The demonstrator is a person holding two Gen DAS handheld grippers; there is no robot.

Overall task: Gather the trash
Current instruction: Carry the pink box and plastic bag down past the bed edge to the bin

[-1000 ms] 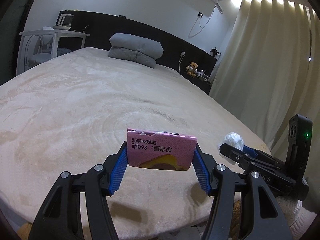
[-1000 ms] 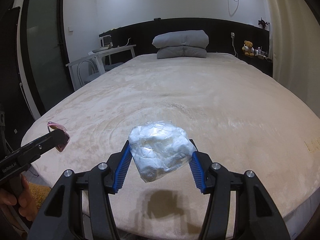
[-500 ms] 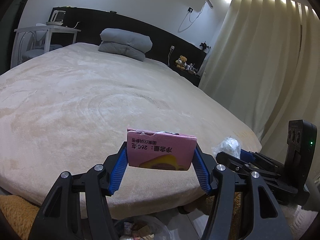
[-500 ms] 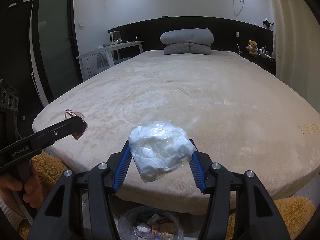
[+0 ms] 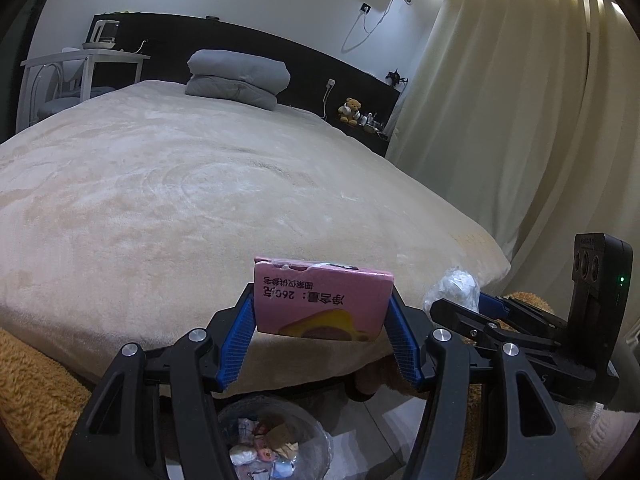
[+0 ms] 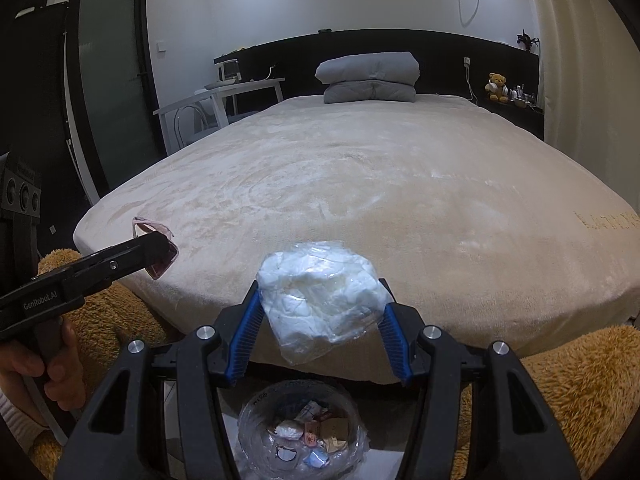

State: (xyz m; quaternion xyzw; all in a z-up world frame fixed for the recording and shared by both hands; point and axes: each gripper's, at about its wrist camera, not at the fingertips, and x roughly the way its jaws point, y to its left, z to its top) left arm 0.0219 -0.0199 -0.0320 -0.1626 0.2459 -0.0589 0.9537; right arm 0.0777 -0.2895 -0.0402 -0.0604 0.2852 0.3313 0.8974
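My left gripper (image 5: 322, 334) is shut on a pink carton (image 5: 320, 304) with printed text, held upside down past the foot edge of the bed. The blue pads of my right gripper (image 6: 320, 330) clamp a clear plastic bag of white crumpled tissue (image 6: 320, 298). Below both, on the floor, stands a bin lined with clear plastic (image 6: 300, 428), with several scraps inside; it also shows under the carton as the bin (image 5: 276, 436). The right gripper and its bag (image 5: 456, 290) appear at the right of the left wrist view. The left gripper with the carton's edge (image 6: 158, 256) shows at the left of the right wrist view.
A wide bed with a beige plush cover (image 6: 360, 184) fills the space ahead, grey folded bedding (image 6: 370, 76) at its head. Brown fluffy rugs (image 6: 580, 384) lie on the floor on both sides of the bin. A curtain (image 5: 520, 120) hangs on the right, a white desk (image 5: 84, 64) on the left.
Both grippers have drawn back from over the bed to beyond its foot edge and sunk a little. The bin on the floor has come into view. Both grips are unchanged.
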